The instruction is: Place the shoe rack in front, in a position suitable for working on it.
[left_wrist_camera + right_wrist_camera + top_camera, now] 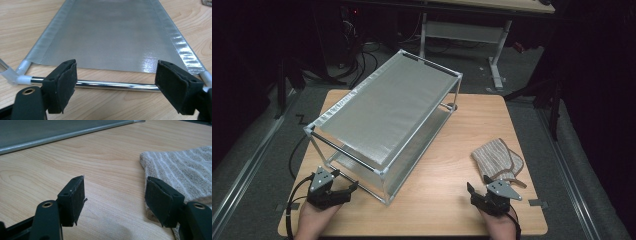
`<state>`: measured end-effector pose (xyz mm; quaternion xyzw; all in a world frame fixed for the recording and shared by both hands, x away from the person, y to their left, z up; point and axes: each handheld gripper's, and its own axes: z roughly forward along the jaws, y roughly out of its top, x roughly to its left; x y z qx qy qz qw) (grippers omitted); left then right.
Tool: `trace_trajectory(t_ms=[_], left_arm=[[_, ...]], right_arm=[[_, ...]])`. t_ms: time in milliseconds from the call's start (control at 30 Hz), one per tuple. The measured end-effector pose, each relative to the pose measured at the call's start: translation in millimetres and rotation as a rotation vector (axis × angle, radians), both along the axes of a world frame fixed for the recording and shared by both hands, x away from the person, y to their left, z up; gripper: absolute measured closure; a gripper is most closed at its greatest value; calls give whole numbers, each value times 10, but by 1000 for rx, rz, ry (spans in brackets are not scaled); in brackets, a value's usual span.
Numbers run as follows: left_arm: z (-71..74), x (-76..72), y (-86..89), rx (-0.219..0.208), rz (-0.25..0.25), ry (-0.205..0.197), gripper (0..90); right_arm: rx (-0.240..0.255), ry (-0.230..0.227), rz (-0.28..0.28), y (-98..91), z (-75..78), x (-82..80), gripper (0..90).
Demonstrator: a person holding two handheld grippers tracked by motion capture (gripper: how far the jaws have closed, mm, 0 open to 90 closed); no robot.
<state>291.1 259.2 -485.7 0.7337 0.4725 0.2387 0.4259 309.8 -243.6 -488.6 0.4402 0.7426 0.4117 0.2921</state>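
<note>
- While nothing is held yet, the work looks to be at its very start: the left gripper (343, 191) rests with jaws wide apart and empty just before the near left corner of the rack (384, 107), facing its lower chrome bar (112, 85).
- To the right of the rack, the right gripper (476, 192) is also open and empty; the striped towel (498, 159) lies just beyond it, one pad (160, 200) at its edge.
- My judgement: next the right gripper must advance and close on the towel edge.
- The rack stands on a pale wood table (447, 165); around it the room is dark, with grey floor and cables.
</note>
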Motion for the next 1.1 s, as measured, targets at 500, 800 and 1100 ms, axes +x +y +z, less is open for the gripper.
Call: trace_trajectory(t_ms=[500, 800, 1100], left_arm=[[-3, -77, 69, -10, 22, -1, 185], [-11, -102, 84, -12, 22, 4, 185], [3, -93, 56, -18, 2, -5, 186]], right_arm=[[5, 0, 16, 73, 2, 65, 326], [8, 1, 25, 110, 2, 103, 325], [11, 10, 8, 97, -9, 94, 326]])
